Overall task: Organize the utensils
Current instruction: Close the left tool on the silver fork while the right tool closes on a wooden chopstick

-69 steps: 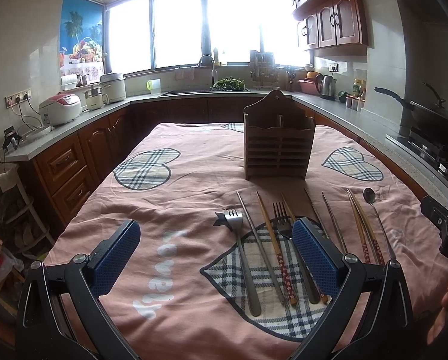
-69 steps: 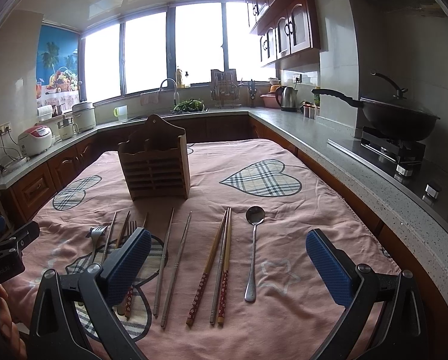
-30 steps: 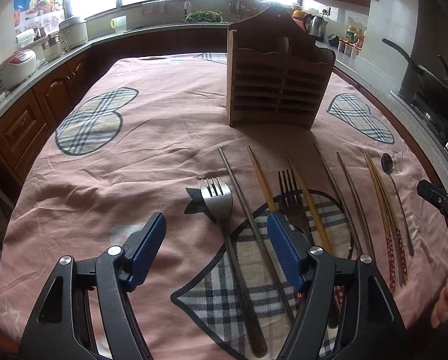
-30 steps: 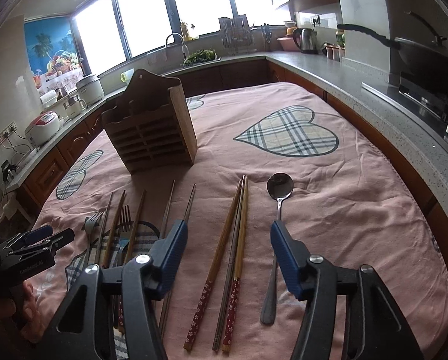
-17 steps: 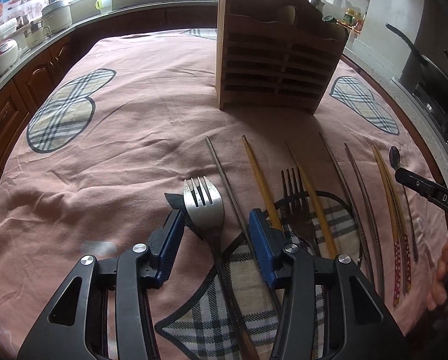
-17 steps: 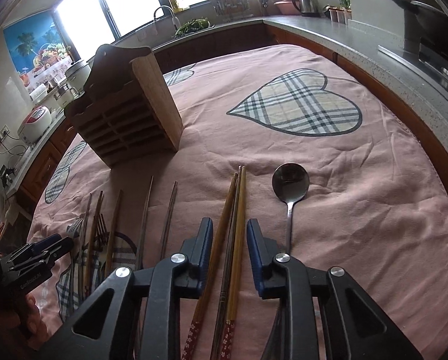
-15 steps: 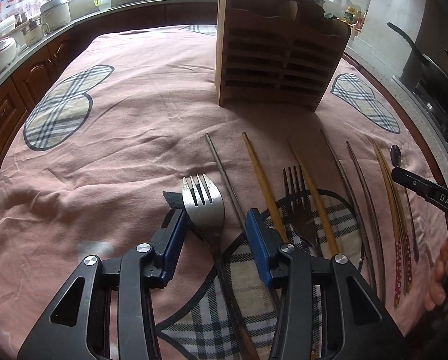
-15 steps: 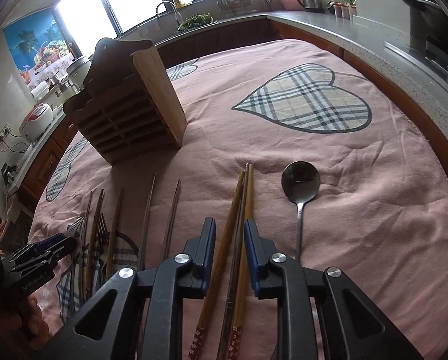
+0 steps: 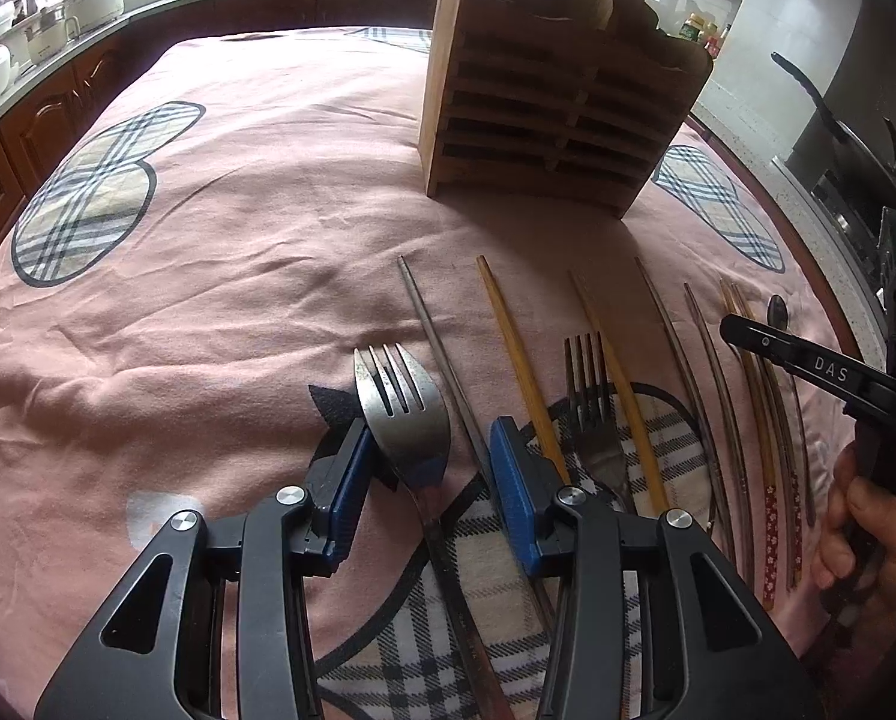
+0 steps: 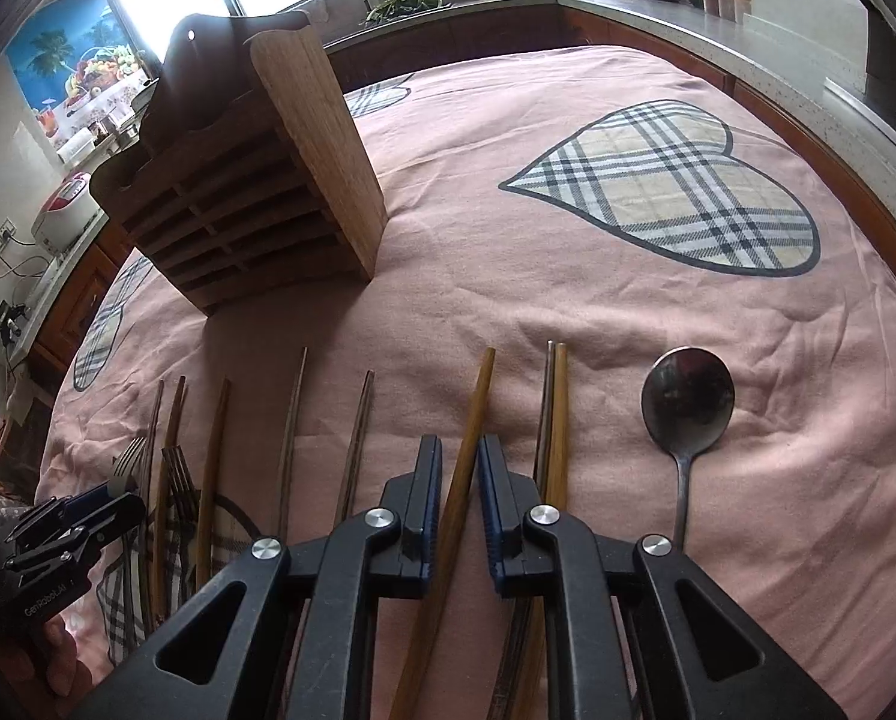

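Forks, chopsticks and a spoon lie in a row on the pink cloth. My left gripper (image 9: 429,447) is low over a wide steel fork (image 9: 401,408), its blue pads either side of the fork's neck with a gap, so it is open. A darker fork (image 9: 592,402) lies to its right. My right gripper (image 10: 460,471) has nearly closed around one wooden chopstick (image 10: 475,420); thin gaps show at both pads. A steel spoon (image 10: 686,405) lies to the right. The wooden utensil holder (image 9: 559,96) stands behind the row; it also shows in the right wrist view (image 10: 249,180).
More chopsticks (image 9: 523,372) lie between the forks, and a pair (image 10: 553,414) sits beside my right gripper. The pink cloth (image 9: 237,228) with plaid hearts covers the table. Kitchen counters surround it, with a wok (image 9: 850,138) at the right.
Both grippers moved down and forward to the utensils and narrowed: the left around the wide fork, the right around a single wooden chopstick.
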A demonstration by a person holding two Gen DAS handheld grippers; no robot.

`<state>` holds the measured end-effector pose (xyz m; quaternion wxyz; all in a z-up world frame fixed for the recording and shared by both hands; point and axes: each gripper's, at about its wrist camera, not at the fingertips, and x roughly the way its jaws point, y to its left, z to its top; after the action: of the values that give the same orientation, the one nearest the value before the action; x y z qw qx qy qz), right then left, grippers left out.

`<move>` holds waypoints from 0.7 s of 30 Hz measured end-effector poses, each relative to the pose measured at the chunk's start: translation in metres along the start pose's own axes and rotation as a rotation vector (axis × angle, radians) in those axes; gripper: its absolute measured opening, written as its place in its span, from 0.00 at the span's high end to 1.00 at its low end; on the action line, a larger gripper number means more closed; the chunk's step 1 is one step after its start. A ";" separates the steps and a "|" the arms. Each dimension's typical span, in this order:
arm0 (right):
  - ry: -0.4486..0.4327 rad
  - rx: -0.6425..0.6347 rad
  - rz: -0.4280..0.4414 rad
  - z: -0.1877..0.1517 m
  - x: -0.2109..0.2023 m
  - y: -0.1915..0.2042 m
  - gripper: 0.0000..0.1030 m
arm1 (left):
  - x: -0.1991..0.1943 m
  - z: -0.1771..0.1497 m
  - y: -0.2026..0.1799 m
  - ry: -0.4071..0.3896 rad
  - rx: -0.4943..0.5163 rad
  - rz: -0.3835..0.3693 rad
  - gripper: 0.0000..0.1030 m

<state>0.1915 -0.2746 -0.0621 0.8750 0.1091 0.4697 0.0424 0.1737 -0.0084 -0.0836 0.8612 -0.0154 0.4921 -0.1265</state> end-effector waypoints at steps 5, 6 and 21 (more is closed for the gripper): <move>0.001 -0.011 0.002 0.003 0.003 0.001 0.87 | 0.004 0.003 -0.009 0.004 0.047 0.041 0.69; 0.001 -0.015 0.001 0.003 0.002 0.001 0.87 | 0.005 0.003 -0.010 0.006 0.055 0.037 0.76; -0.062 -0.012 0.059 0.005 -0.029 0.006 0.95 | -0.041 -0.001 -0.005 -0.079 0.060 -0.099 0.97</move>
<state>0.1797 -0.2746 -0.0338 0.8883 0.1187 0.4386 0.0676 0.1518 -0.0041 -0.0488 0.8727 -0.0189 0.4523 -0.1828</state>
